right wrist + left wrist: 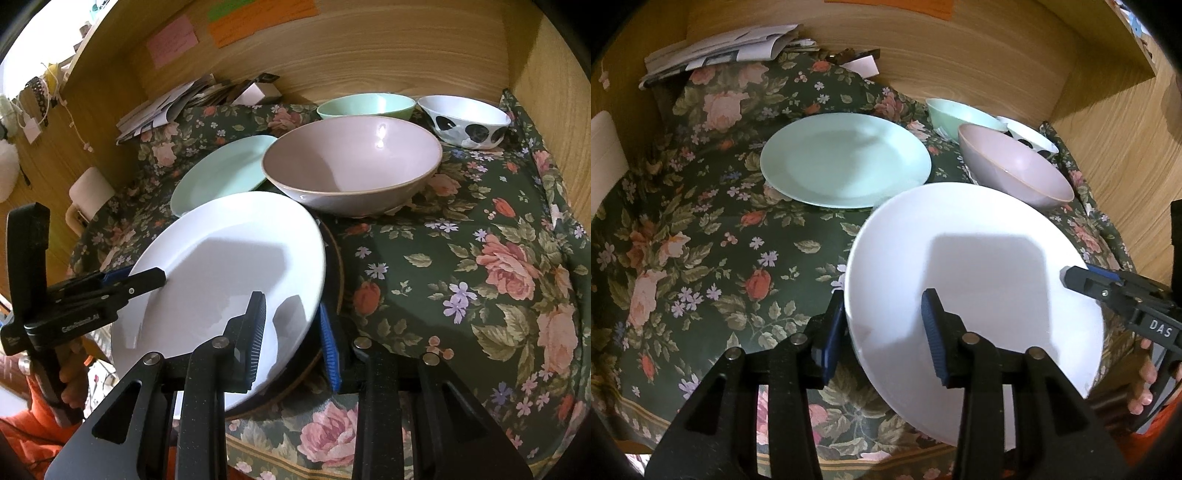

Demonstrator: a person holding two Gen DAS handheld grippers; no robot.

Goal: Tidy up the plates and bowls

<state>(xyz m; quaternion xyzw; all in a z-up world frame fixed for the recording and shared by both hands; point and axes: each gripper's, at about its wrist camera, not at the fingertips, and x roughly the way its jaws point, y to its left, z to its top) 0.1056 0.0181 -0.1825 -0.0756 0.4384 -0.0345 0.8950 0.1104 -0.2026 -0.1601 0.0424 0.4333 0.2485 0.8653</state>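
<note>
A white plate (979,266) (229,280) is held by both grippers over the flowered cloth. My left gripper (882,332) straddles its left rim, one finger under and one over. My right gripper (291,339) straddles its right rim; it also shows in the left wrist view (1082,282). A dark plate (332,266) with a brown rim lies under the white plate. A mint green plate (846,158) (225,170) lies behind. A pink bowl (1015,166) (351,162), a mint green bowl (960,110) (365,105) and a white bowl with black spots (1030,138) (465,120) stand at the back right.
The flowered cloth (701,240) (480,258) covers the table. Wooden walls (960,48) (369,44) close the back and right side. A stack of papers (720,51) (166,103) lies at the back left. A white chair back (605,147) (92,190) is at the left.
</note>
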